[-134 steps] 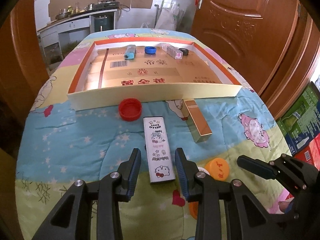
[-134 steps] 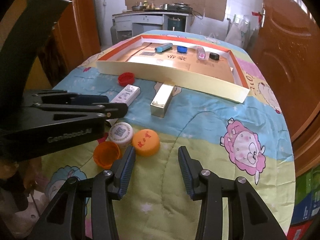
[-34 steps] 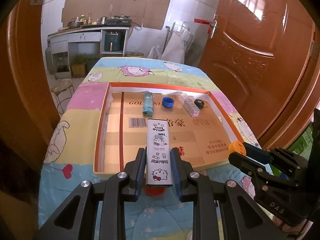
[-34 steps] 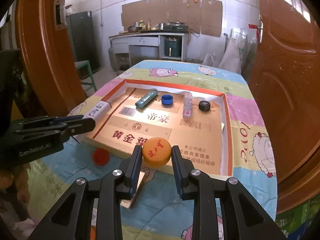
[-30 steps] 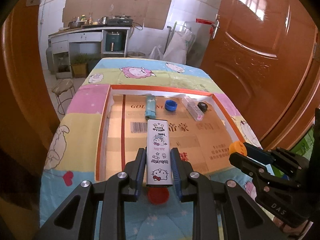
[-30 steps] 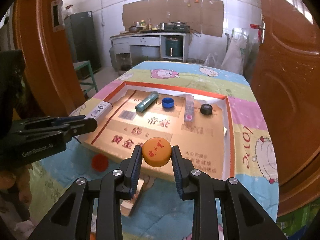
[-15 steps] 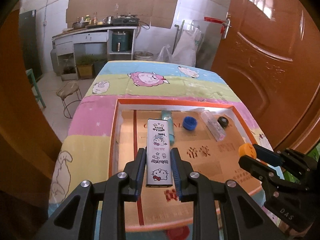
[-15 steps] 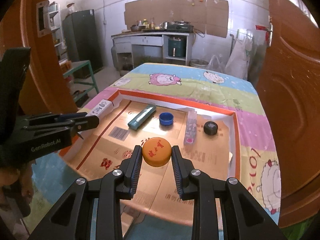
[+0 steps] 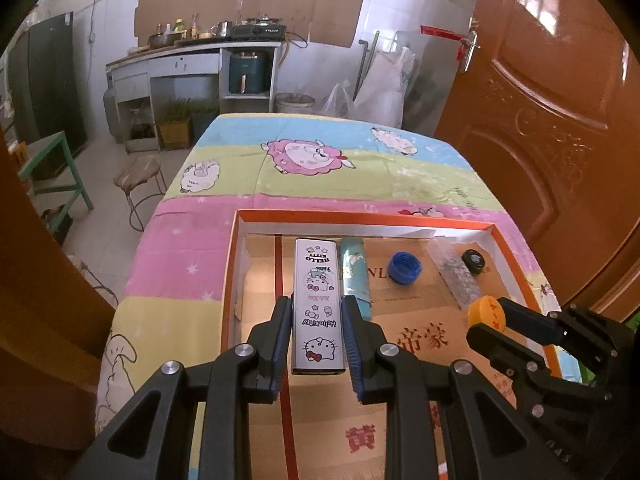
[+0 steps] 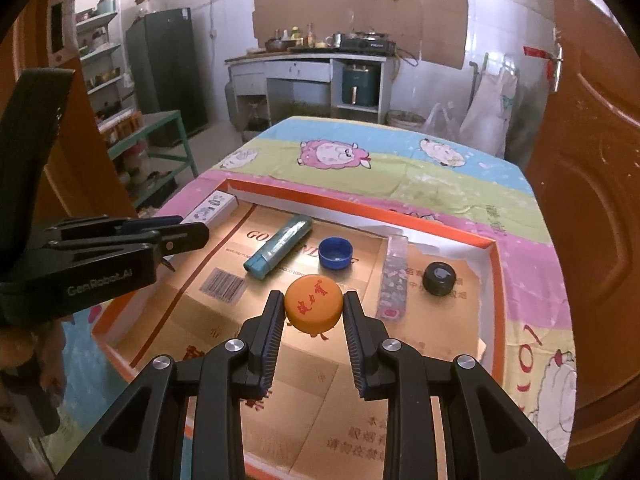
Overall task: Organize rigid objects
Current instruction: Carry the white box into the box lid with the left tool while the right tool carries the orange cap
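Left gripper [image 9: 316, 316]: fingers narrowed, clamping Hello Kitty box [image 9: 319, 304], frame centre. Right gripper [image 10: 313, 312]: fingers narrowed, clamping orange bottle cap [image 10: 314, 303], centre.

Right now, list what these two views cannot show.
- Left wrist view: the Hello Kitty box hides the tray floor beneath it.
- Right wrist view: the orange cap hides its own underside.
- Both views: the tray's near wall is cut off by the gripper bodies.

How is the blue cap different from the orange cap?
The blue cap lies open side up in the cardboard tray; the orange cap is carried above it, clamped in the right gripper. The orange cap bears red writing; the blue cap shows none. Both are round bottle caps.
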